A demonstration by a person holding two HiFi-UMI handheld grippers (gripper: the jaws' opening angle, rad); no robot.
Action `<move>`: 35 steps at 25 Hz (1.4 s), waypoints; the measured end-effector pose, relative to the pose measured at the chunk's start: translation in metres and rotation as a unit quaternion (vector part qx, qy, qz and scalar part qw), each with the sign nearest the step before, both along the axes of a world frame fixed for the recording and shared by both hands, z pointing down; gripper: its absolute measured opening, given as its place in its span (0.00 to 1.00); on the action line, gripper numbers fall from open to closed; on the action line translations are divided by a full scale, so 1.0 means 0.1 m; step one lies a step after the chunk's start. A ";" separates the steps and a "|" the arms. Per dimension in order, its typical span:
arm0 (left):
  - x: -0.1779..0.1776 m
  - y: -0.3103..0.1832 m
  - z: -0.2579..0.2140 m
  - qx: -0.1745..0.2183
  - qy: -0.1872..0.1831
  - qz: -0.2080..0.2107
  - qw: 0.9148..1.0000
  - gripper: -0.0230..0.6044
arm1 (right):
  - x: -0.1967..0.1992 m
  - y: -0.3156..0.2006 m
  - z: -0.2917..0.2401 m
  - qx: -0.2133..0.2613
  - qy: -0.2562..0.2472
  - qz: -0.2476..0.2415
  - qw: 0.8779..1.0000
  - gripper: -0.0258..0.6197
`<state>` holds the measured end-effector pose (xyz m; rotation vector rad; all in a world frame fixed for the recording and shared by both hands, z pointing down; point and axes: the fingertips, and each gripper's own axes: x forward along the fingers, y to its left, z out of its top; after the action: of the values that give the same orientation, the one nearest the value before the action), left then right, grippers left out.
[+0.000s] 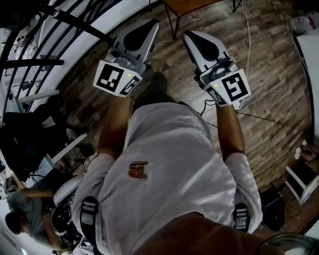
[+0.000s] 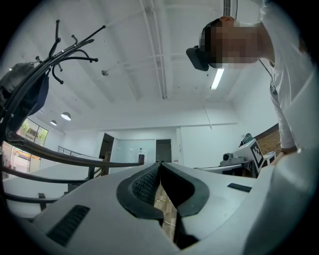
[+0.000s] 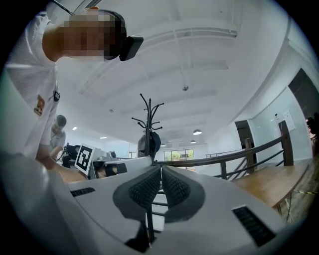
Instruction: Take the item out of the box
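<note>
No box or item shows in any view. In the head view my left gripper (image 1: 149, 27) and right gripper (image 1: 192, 37) are held side by side in front of the person's chest, over the wooden floor. Both point roughly level and away from the body. In the left gripper view the left gripper (image 2: 160, 164) has its dark ribbed pads meeting at the tips with nothing between them. The right gripper (image 3: 160, 168) in its own view is likewise shut and empty.
A wooden table with thin metal legs (image 1: 187, 7) stands ahead. A dark railing (image 1: 55, 30) runs on the left. A coat rack (image 3: 148, 124) stands beyond the right gripper. Cables (image 1: 246, 30) trail over the floor. Another person (image 1: 25, 214) sits at lower left beside equipment.
</note>
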<state>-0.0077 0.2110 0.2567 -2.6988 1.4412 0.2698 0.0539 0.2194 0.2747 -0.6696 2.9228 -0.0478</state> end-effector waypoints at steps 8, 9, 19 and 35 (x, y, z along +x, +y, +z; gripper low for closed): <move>-0.42 -0.96 -0.01 0.003 -0.001 0.007 1.000 0.07 | -0.43 -0.98 -0.05 0.004 0.003 0.011 1.000 0.09; -0.48 -1.08 -0.01 0.001 -0.001 0.009 1.000 0.07 | -0.50 -1.10 -0.06 0.003 0.002 0.012 1.000 0.09; -0.95 -2.33 0.04 -0.008 -0.019 0.034 0.999 0.07 | -0.97 -2.34 -0.09 0.003 0.013 0.037 0.999 0.09; -1.14 -3.59 0.46 -0.037 -0.048 0.097 0.993 0.07 | -1.26 -3.53 0.26 -0.017 0.066 0.088 0.994 0.09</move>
<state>-0.1220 -0.1485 0.3029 -2.8707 1.1892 0.0977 -0.0724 -0.1337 0.3006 -0.9680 2.9796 -0.0367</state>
